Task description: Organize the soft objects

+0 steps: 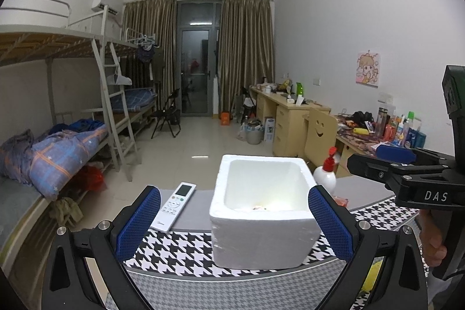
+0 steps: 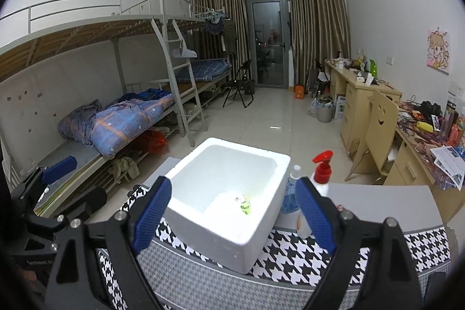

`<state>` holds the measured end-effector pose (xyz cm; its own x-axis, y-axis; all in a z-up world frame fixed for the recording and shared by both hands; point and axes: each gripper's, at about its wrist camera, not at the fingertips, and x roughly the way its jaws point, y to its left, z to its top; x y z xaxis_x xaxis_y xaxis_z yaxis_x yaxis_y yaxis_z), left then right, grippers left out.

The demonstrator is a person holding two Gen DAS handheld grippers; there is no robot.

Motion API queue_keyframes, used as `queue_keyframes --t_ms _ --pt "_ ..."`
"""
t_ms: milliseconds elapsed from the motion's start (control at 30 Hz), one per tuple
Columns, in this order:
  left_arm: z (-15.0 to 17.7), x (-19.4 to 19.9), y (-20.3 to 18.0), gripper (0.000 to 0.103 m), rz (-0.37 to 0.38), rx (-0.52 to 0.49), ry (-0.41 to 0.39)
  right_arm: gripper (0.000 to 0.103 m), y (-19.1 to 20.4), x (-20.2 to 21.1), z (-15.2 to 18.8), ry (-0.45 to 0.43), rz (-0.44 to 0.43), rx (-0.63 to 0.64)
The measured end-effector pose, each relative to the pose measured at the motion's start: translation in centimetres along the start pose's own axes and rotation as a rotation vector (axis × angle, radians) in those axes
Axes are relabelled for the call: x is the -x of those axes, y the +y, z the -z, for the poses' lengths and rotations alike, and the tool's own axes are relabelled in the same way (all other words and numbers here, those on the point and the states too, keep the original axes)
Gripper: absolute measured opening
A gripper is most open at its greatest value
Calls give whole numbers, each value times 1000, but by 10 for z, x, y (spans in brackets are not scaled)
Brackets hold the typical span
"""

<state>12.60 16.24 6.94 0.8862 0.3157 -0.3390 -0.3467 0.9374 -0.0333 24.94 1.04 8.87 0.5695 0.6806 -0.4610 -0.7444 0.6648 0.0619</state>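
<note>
Right gripper [image 2: 232,214] gapes empty before white foam box [image 2: 229,222]

Both wrist cams look forward along their own fingers, pitched a bit down, fisheye. My left cam sits low and close behind the foam box [image 1: 263,211], facing it square-on, with the room's far door dead ahead. My right cam sits a little higher, further right, seeing the foam box [image 2: 229,199] corner-on and looking down into it. Shared: box, houndstooth cloth [image 1: 180,249], spray bottle [image 2: 321,173], bunk beds, desks. Each cam catches the other gripper at its frame edge: right gripper [image 1: 407,164], probably the left gripper [image 2: 52,173], dim there.
</note>
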Motion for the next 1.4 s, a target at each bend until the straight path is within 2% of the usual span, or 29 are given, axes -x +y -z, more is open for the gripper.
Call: queue_keyframes --t_ms 867,1400 --pt "10 52 -53 102 129 -44 -42 92 -18 76 39 -87 52 22" --pt "23 69 -68 102 187 -33 -45 92 -26 109 66 -123 82 22"
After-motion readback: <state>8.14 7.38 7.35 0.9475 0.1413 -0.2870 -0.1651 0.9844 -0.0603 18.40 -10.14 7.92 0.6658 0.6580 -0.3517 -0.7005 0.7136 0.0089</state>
